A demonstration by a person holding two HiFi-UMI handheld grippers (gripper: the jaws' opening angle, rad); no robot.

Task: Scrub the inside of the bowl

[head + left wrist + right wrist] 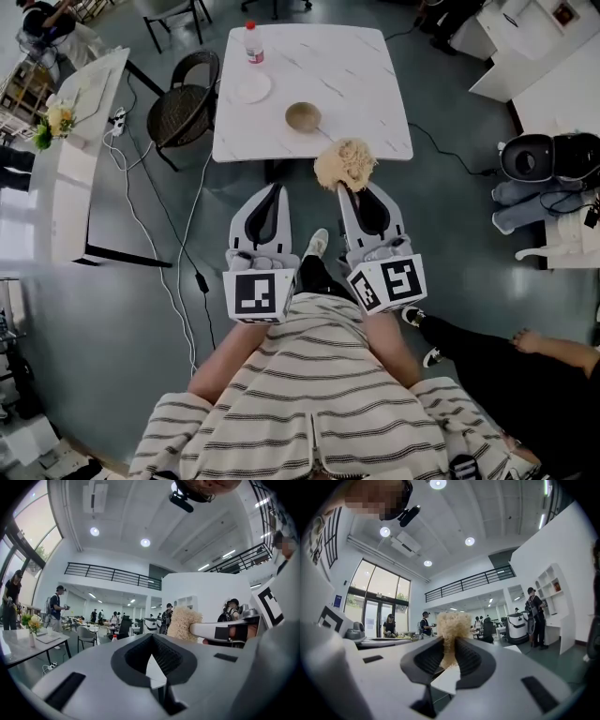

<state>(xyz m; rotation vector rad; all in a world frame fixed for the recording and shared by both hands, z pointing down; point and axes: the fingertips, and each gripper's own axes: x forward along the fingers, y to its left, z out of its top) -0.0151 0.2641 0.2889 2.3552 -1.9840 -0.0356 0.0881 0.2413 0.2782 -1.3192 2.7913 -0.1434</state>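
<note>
Striped shirt cloth point(319, 394) sits closest below the head camera, and beyond it we hold both grippers out in front, side by side, short of the white marble worktop point(361, 70).

The right gripper point(349, 189) carries a tan, fluffy scrubbing pad point(345, 164). Its fingers are clenched on the pad's narrow lower part, so the bushy head stands clear past the tips. We judge that it is held this way so the free end can reach down into a bowl.

The left gripper point(274, 190) carries nothing. Its fingers are pressed together at the tips, with only the hollow of their black ribbed pads between them. We read that hand as free to steady the bowl.

The small round brown bowl point(303, 116) stands upright near the worktop's near edge, apart from both grippers and untouched. A white saucer point(253, 89) and a clear bottle with a red cap point(250, 42) stand to its left.
</note>
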